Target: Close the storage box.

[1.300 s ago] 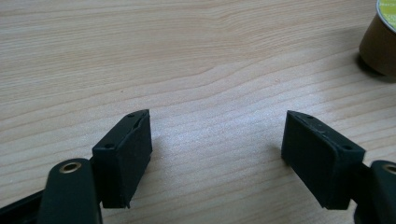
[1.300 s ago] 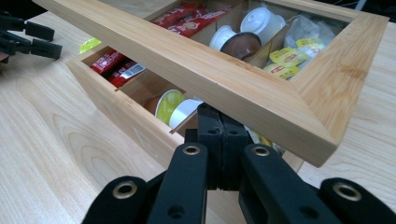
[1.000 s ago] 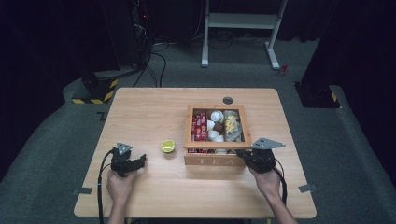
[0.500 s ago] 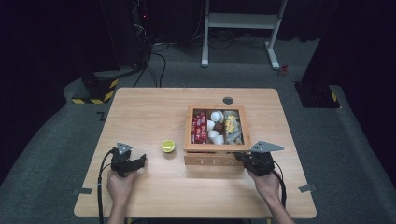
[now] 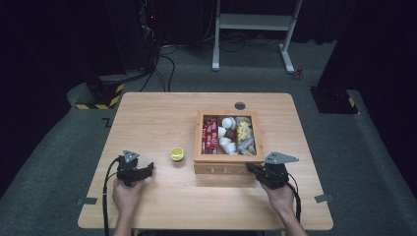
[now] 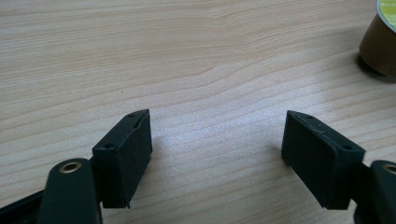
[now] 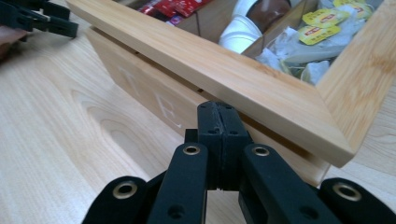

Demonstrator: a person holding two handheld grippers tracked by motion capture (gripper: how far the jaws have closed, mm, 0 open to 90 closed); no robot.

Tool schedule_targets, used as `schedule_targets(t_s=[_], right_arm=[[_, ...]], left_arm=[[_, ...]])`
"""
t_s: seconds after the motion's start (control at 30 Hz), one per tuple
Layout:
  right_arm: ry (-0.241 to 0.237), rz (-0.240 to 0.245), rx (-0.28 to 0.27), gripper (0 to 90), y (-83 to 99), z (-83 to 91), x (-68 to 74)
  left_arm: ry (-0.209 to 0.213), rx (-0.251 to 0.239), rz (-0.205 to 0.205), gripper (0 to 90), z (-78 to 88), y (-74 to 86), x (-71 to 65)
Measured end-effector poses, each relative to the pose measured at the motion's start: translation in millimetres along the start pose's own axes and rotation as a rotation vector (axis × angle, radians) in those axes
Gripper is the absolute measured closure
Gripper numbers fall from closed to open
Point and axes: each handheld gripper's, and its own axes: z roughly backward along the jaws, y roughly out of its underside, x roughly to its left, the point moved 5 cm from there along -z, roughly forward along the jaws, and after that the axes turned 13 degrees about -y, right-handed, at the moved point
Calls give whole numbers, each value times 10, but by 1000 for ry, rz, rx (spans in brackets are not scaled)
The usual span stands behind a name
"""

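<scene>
A wooden tea box marked TEA stands right of the table's middle, holding red packets, white cups and yellow tea bags. In the right gripper view its framed lid sits tilted, with a gap above the box front. My right gripper is shut with nothing between its pads, its tips at that gap under the lid's front edge; in the high view it is at the box's front right corner. My left gripper rests open on bare wood. A small brown cup with a yellow-green top stands between gripper and box.
The wooden table has a round cable hole behind the box. The small cup stands ahead and to the right of the left jaws. The left gripper shows far off in the right gripper view. Dark floor, cables and a white stand lie beyond.
The right gripper has shifted slightly at the box's front corner. The left gripper, the cup and the box stand as before.
</scene>
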Motion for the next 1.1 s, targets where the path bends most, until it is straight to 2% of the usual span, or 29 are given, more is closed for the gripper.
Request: schedule_targets(t_s=[0.1,0.2,0.43,0.8,1.1], right_arm=[[6,-1,-36,898,-64,58,1],[9,14,-27,899,-92,55,10],[10,8,-23,898,-68,34,2],[49,9,-68,898,-178,236,-118],[74,-8,-96,894,-196,340,-235]], left_arm=[[0,0,0,248,-1,-1,1],[0,0,1,248,-1,0,0],[1,1,-1,248,0,0,2],[0,0,1,248,0,0,0],[-1,0,0,248,-1,0,0]])
